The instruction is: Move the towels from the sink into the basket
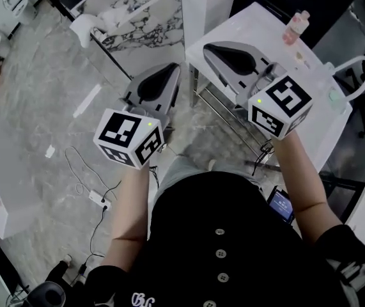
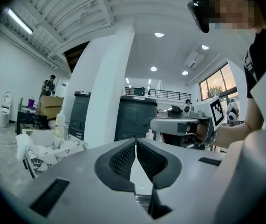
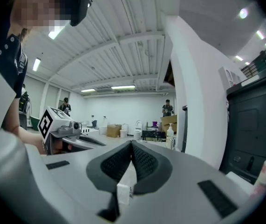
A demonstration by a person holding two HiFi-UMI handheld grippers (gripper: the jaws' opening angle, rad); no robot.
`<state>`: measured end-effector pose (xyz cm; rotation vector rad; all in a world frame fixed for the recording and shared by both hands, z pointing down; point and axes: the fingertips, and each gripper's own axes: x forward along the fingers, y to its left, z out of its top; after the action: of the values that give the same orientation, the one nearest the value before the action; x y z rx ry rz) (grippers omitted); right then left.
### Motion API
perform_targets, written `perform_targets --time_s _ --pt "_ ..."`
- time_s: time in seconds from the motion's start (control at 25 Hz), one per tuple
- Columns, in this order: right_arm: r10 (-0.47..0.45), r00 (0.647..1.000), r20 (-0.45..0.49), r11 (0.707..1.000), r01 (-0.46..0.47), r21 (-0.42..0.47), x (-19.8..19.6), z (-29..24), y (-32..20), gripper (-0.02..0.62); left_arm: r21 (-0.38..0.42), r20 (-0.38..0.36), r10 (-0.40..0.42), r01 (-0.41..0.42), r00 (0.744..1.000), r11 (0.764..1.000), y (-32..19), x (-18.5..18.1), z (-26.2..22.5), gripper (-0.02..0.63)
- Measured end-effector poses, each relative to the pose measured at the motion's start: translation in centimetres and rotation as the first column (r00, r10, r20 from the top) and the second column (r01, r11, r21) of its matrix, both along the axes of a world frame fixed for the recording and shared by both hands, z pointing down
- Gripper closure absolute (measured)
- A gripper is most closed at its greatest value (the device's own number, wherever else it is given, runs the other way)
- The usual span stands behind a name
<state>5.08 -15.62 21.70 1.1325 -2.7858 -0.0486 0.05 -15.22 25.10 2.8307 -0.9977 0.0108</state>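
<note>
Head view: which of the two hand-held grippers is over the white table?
The right hand-held gripper: the white table with the pink bottle lies under it, while the left hand-held gripper is over the grey marbled floor.

Left gripper (image 1: 172,69) over marble floor (image 1: 41,94) — right gripper (image 1: 208,47) over white table (image 1: 259,23).
</note>
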Motion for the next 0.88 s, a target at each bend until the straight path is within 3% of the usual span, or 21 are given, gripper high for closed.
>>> perform_targets --time_s 0.32,0.68,0.88 --pt "0.136 0.99 0.044 0.99 -0.135 -0.03 4.4 1.8 0.9 0.594 0.022 0.077 0.091 -0.093 0.993 0.995 0.4 5.2 0.7 0.586" --pt "0.25 0.962 0.108 0.964 -0.237 -0.118 7.9 4.8 2.7 0.594 -0.042 0.202 0.176 -0.17 0.964 0.984 1.8 8.7 4.4 0.592" --pt "0.281 0.953 0.118 0.952 -0.26 -0.163 8.6 6.3 3.6 0.594 -0.083 0.212 0.194 -0.18 0.958 0.98 2.7 9.1 6.2 0.592"
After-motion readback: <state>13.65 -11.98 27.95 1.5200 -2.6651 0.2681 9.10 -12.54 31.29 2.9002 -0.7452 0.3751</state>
